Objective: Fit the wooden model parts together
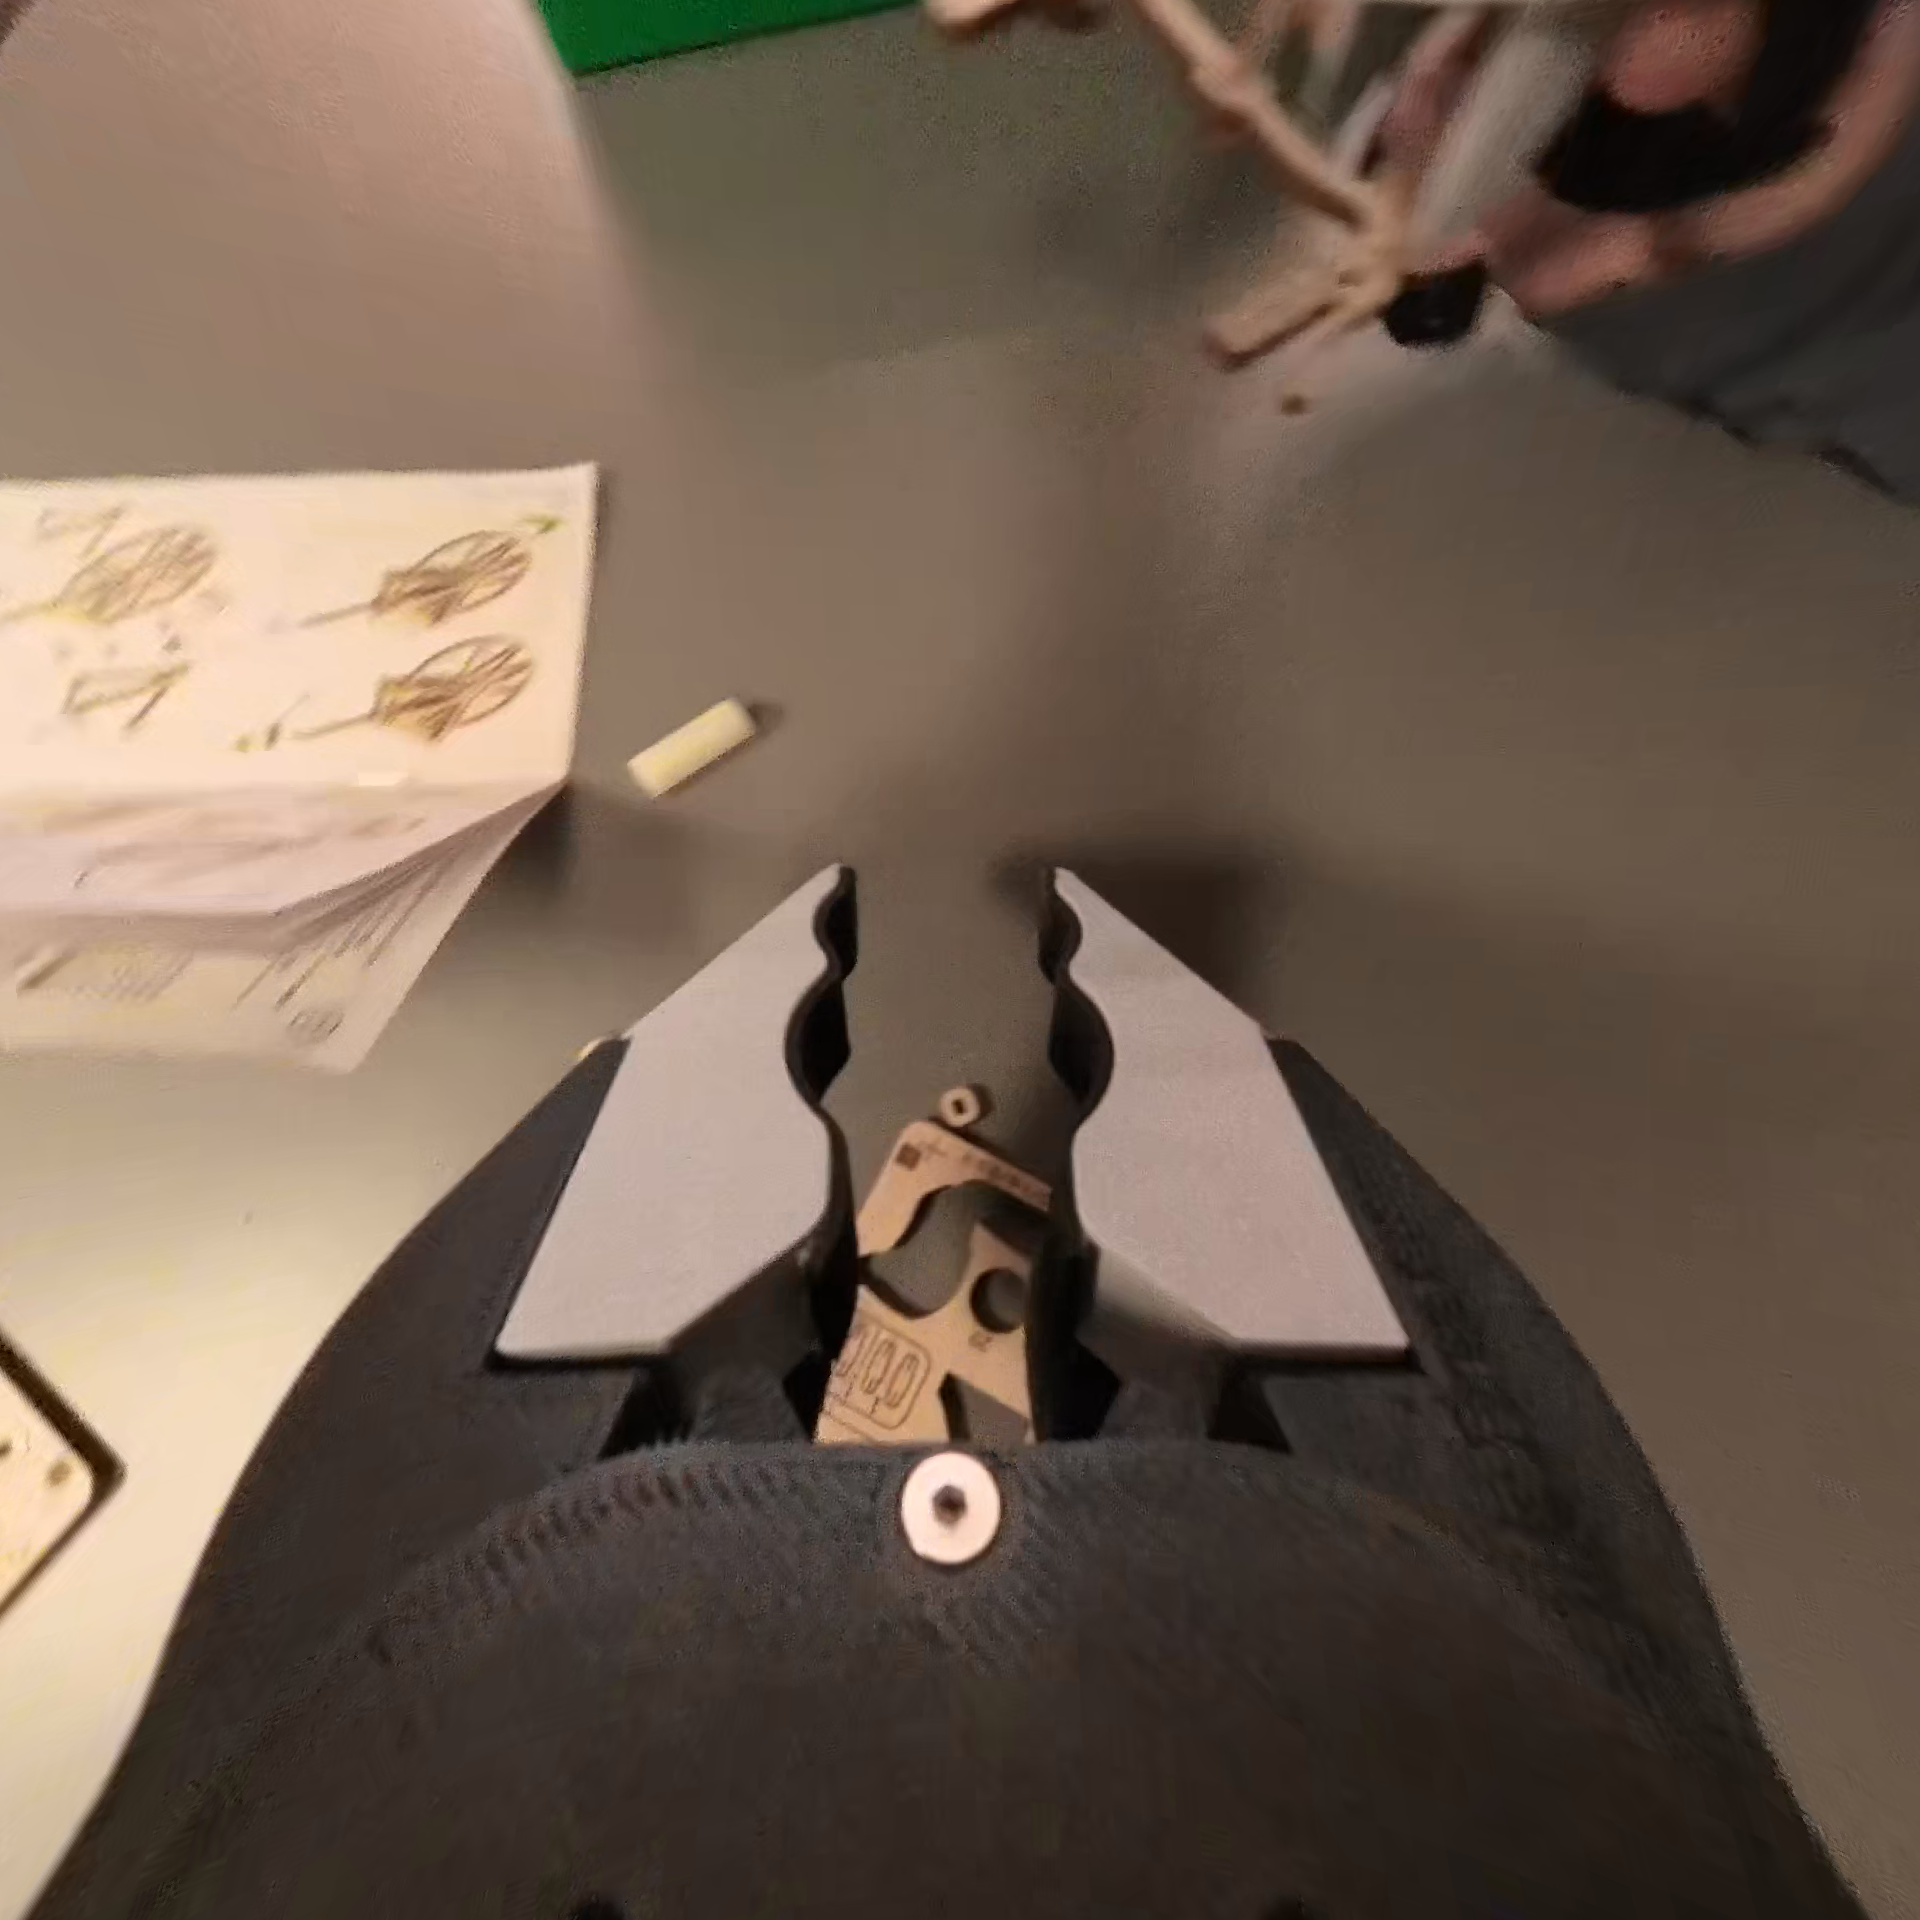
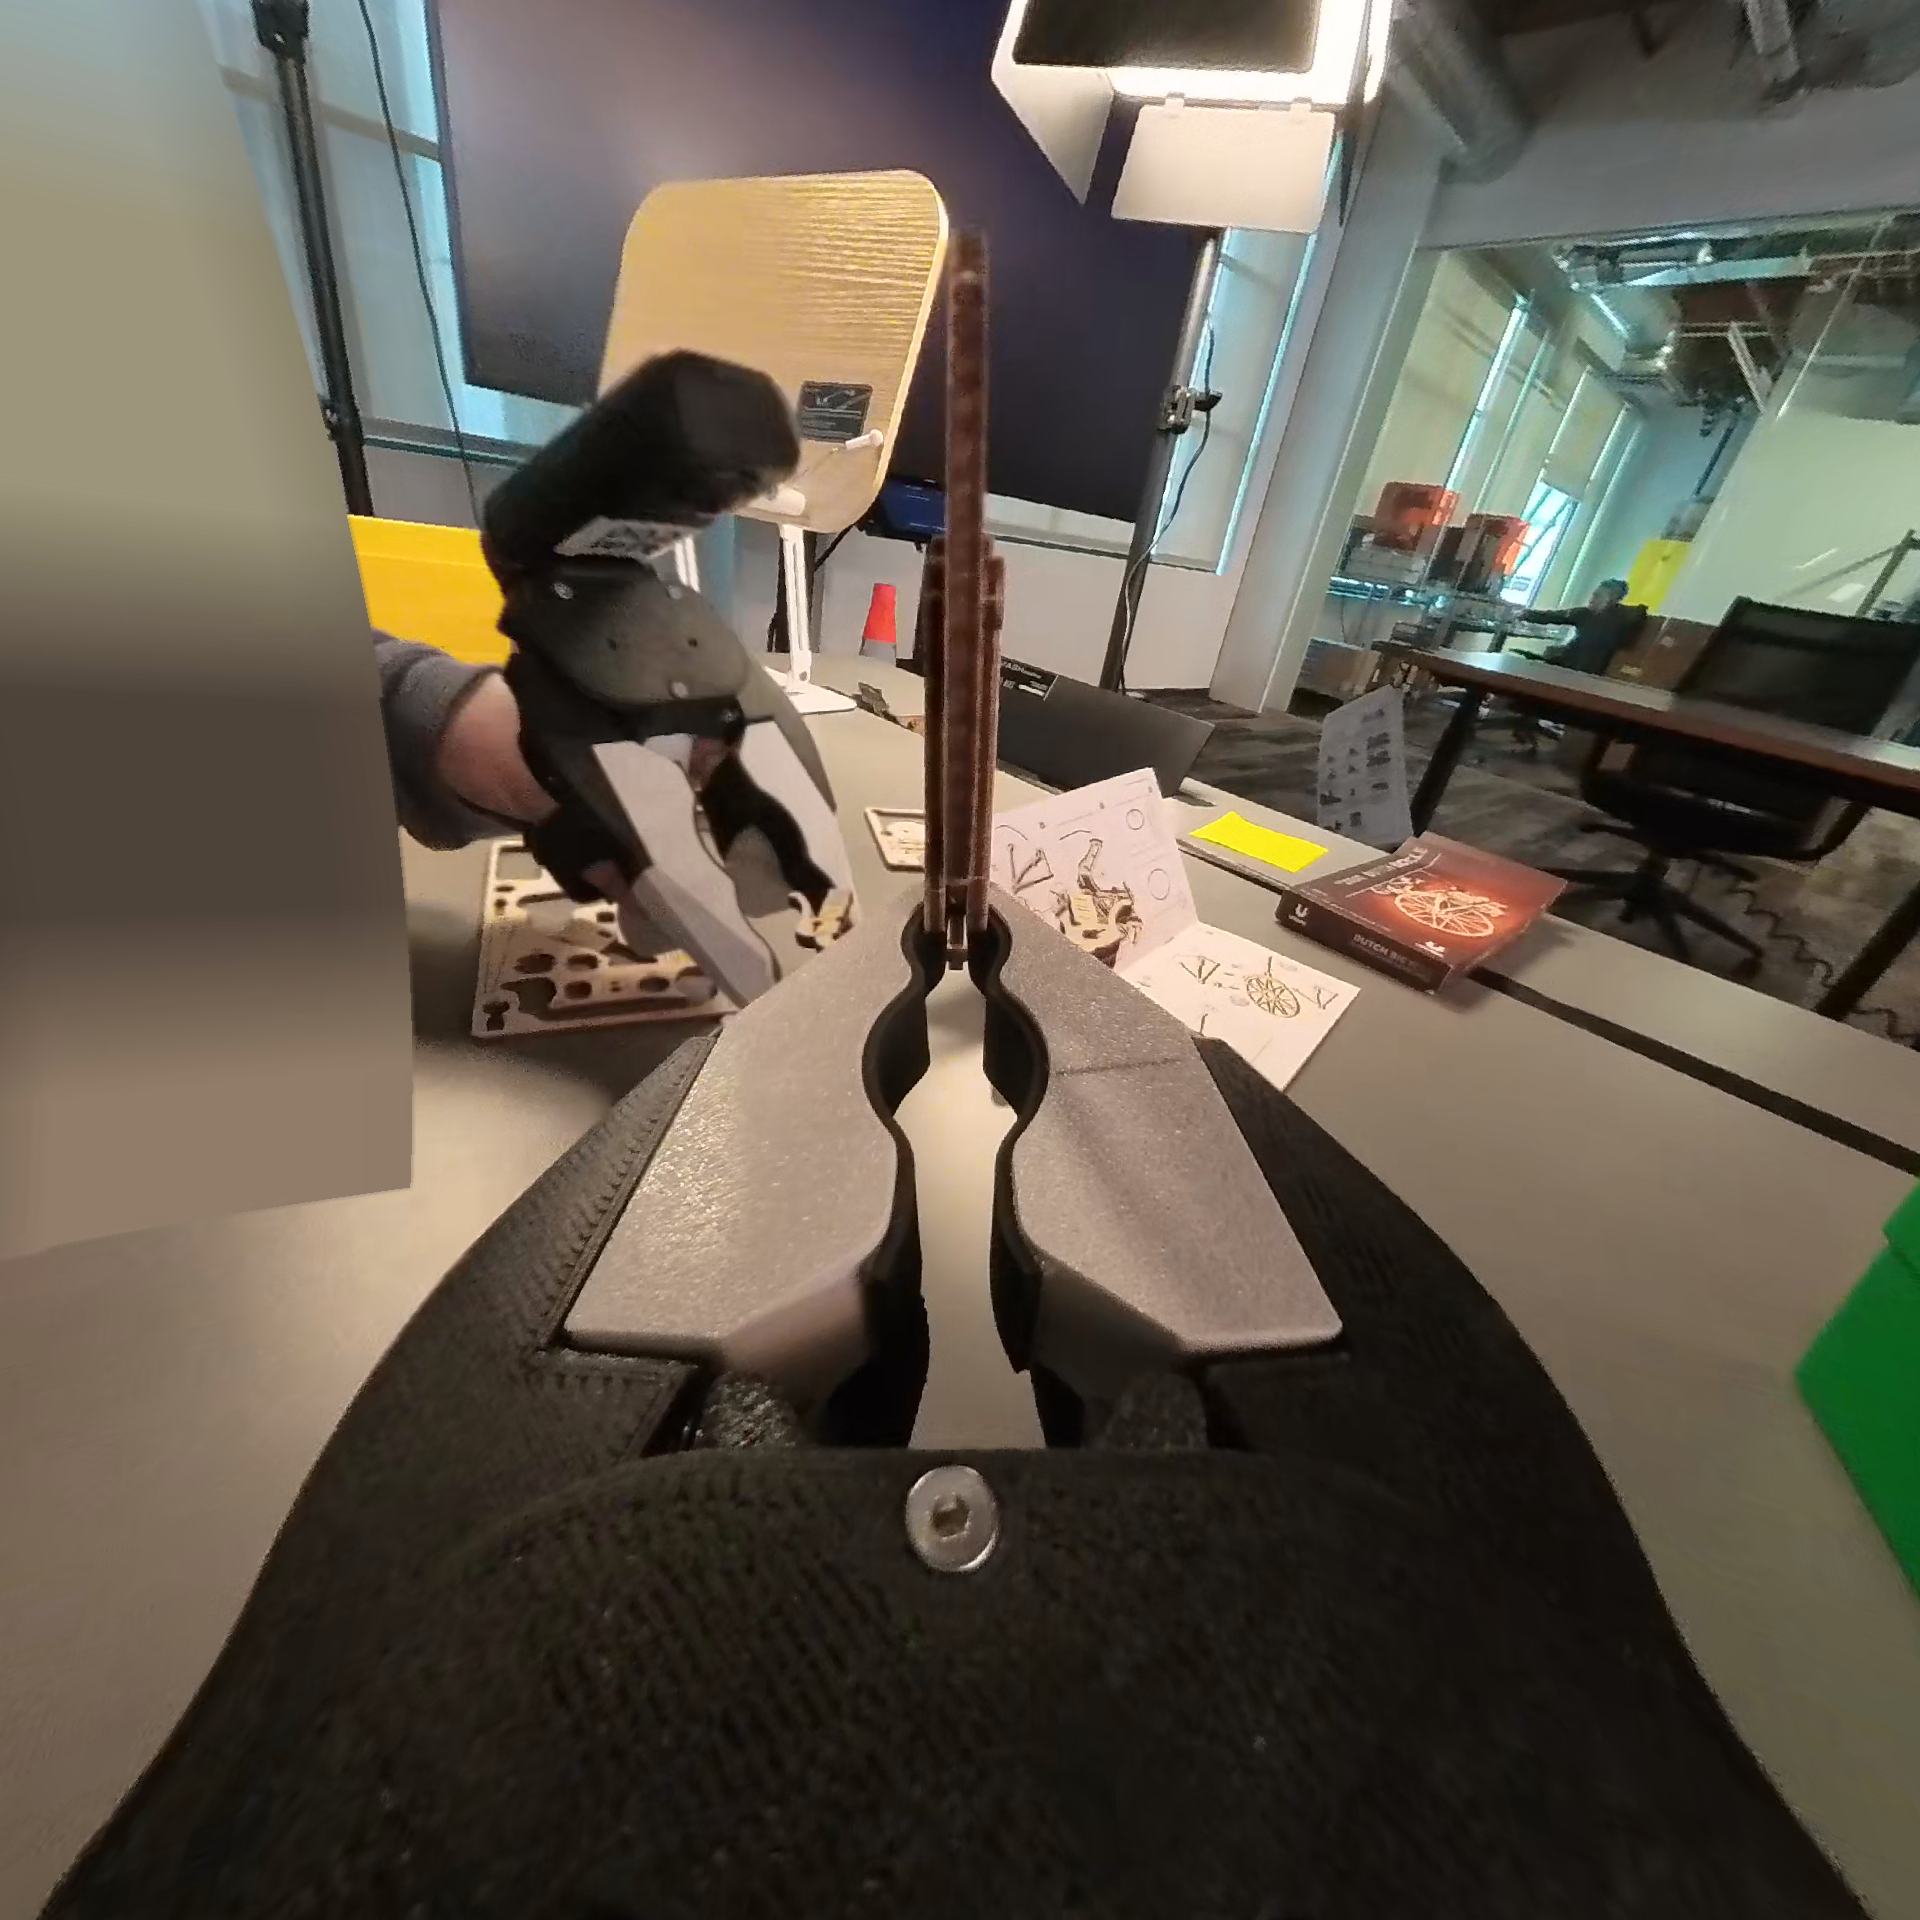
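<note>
My left gripper (image 1: 951,883) is open above the grey table (image 1: 1247,727), with nothing between its tips. A flat, hooked wooden part (image 1: 935,1236) shows low between the rear of its fingers; I cannot tell if it rests on them or lies below. The right wrist view shows this gripper (image 2: 805,956) tilted down over a punched wooden sheet (image 2: 561,966), fingers apart. My right gripper (image 2: 956,930) is shut on the lower end of a thin, layered wooden model (image 2: 966,520) that stands up from its tips. The left wrist view shows that model (image 1: 1278,177), blurred, at the top right.
An open instruction booklet (image 1: 260,727) lies to the left, with a small pale peg (image 1: 691,746) beside it. In the right wrist view the booklet (image 2: 1143,904), a dark box (image 2: 1423,909), a yellow note (image 2: 1257,840) and a green box (image 2: 1870,1382) lie on the table. My hands' fingertips stand some 12 cm from each other. The right gripper is farther from the small pale peg (image 1: 691,746), some 15 cm, than the left, some 6 cm.
</note>
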`<state>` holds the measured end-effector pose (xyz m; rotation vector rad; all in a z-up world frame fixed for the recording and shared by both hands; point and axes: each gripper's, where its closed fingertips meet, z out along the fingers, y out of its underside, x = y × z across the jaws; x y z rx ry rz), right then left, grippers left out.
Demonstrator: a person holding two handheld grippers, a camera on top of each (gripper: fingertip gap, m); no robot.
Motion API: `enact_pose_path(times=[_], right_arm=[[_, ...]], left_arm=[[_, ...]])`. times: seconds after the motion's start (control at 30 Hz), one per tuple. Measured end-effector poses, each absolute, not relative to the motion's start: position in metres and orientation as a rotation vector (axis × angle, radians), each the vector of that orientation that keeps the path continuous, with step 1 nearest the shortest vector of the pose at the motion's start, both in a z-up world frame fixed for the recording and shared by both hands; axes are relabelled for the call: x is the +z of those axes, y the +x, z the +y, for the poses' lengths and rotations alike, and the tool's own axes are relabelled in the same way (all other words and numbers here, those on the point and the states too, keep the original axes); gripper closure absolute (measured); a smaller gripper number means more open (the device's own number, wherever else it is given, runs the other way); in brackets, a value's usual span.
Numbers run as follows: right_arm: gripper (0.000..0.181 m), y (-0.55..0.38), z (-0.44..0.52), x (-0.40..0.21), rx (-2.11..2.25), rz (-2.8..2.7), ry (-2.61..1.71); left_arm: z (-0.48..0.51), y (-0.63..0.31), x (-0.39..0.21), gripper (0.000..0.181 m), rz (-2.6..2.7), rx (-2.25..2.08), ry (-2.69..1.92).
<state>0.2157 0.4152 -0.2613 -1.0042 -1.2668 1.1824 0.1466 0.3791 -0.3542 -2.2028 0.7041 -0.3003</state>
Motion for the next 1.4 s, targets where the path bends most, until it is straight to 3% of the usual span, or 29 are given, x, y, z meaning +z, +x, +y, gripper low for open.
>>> enact_pose_path(times=[0.27, 0.47, 0.87, 1.23, 1.4], right_arm=[[0.18, 0.216, 0.416, -0.261, 1.241, -1.251, -1.021], [0.18, 0.215, 0.411, -0.261, 1.271, -1.261, -1.02], [0.181, 0.213, 0.408, -0.258, 1.307, -1.251, -1.018], [0.18, 0.213, 0.406, -0.259, 1.33, -1.26, -1.012], [0.18, 0.213, 0.402, -0.26, 1.351, -1.284, -1.006]], left_arm=[[0.373, 0.14, -0.378, 0.141, 0.823, -0.353, -2.293], [0.354, 0.136, -0.363, 0.151, 0.909, -0.55, -2.289], [0.328, 0.119, -0.376, 0.15, 1.135, -0.299, -2.464], [0.342, 0.125, -0.379, 0.174, 1.045, -0.305, -2.4], [0.338, 0.139, -0.379, 0.175, 1.086, -0.411, -2.34]])
